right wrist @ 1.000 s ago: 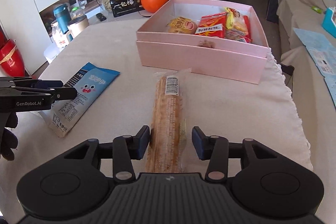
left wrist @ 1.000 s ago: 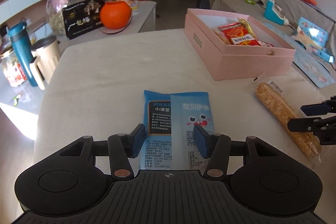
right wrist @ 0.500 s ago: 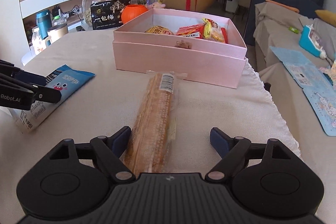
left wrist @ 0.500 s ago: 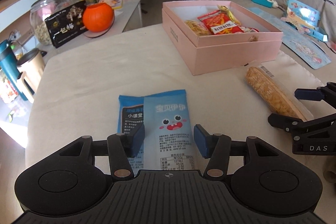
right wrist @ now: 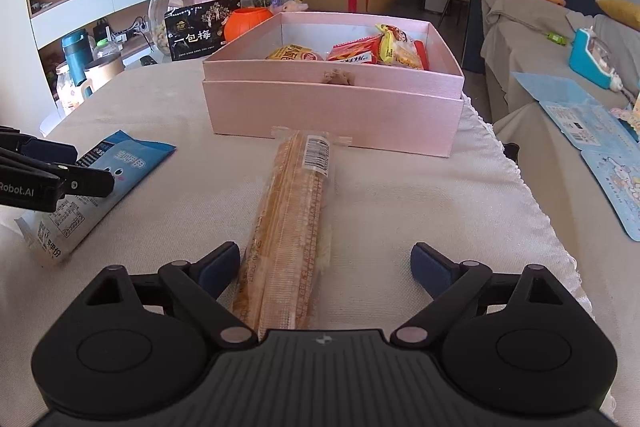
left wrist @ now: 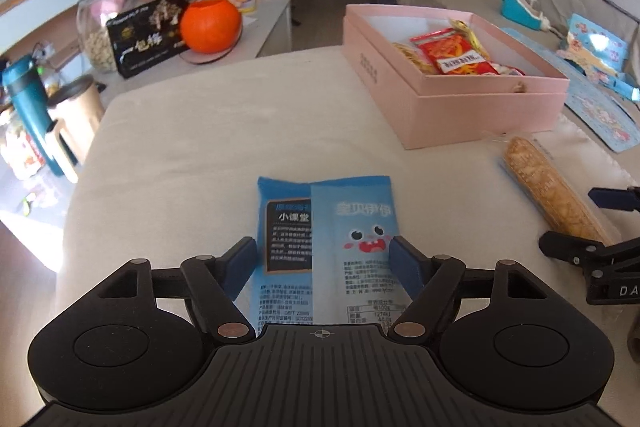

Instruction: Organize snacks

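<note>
A blue snack packet point(left wrist: 324, 227) with a cartoon face lies flat on the cream tablecloth, between the fingers of my left gripper point(left wrist: 324, 255). Those jaws are opening and the pads stand at the packet's two long edges without pressing it. In the right wrist view a long clear pack of biscuits point(right wrist: 292, 227) lies lengthwise toward the pink box point(right wrist: 332, 115). My right gripper point(right wrist: 326, 259) straddles its near end, jaws opening wide, the pack close to the left finger. The open box holds several snack bags point(right wrist: 360, 53).
The pink box point(left wrist: 480, 107) stands at the table's far right. Behind the table are a glass jar point(left wrist: 104, 23), a black carton point(left wrist: 148, 31) and an orange pumpkin pot point(left wrist: 210, 25). A teal flask point(left wrist: 28, 107) and mug stand left. The table edge point(right wrist: 532, 203) drops off at right.
Both pairs of jaws have spread much wider around their packs. The right wrist view has tipped up, showing more of the room and the box interior.
</note>
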Available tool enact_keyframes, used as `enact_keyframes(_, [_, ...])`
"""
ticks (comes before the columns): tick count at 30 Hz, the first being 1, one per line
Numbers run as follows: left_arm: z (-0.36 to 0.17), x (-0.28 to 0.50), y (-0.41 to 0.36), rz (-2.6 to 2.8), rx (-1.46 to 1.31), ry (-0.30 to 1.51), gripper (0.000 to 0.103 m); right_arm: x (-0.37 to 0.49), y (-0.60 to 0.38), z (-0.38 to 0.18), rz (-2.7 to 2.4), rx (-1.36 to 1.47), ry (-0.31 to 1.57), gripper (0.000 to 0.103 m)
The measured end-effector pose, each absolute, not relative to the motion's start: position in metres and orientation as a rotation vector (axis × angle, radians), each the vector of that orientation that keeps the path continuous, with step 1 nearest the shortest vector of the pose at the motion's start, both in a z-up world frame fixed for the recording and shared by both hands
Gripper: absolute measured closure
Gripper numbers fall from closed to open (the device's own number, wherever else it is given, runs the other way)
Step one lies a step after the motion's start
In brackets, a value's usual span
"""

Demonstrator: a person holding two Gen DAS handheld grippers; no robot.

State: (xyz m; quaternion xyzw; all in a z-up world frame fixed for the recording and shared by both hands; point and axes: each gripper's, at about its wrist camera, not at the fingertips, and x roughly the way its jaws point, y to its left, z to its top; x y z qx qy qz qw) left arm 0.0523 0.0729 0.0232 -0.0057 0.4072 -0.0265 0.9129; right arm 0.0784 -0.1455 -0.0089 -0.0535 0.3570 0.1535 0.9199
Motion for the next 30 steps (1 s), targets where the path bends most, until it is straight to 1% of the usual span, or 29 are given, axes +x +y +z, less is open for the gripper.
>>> enact_keyframes(3, [0.017, 0.057, 0.078, -0.057, -0.066, 0.845, 0.017, 0.08, -0.144, -0.009, 0.312, -0.111, 0.737, 0.007])
enact_keyframes(5, [0.014, 0.061, 0.073, -0.048, -0.048, 0.827, 0.014, 0.08, -0.144, -0.009, 0.312, -0.112, 0.737, 0.007])
enact_keyframes(11, [0.001, 0.066, 0.06, 0.011, -0.009, 0.726, 0.009, 0.08, -0.144, -0.009, 0.32, -0.105, 0.738, 0.006])
enact_keyframes(20, [-0.001, 0.064, 0.059, 0.013, 0.0, 0.699, 0.009, 0.079, -0.145, -0.009, 0.321, -0.095, 0.737, 0.006])
enact_keyframes(23, [-0.002, 0.062, 0.059, 0.02, -0.003, 0.688, 0.011, 0.079, -0.144, -0.01, 0.319, -0.099, 0.737, 0.006])
enact_keyframes(30, [-0.002, 0.059, 0.058, 0.019, -0.005, 0.687, 0.011, 0.083, -0.141, -0.011, 0.32, -0.115, 0.75, 0.001])
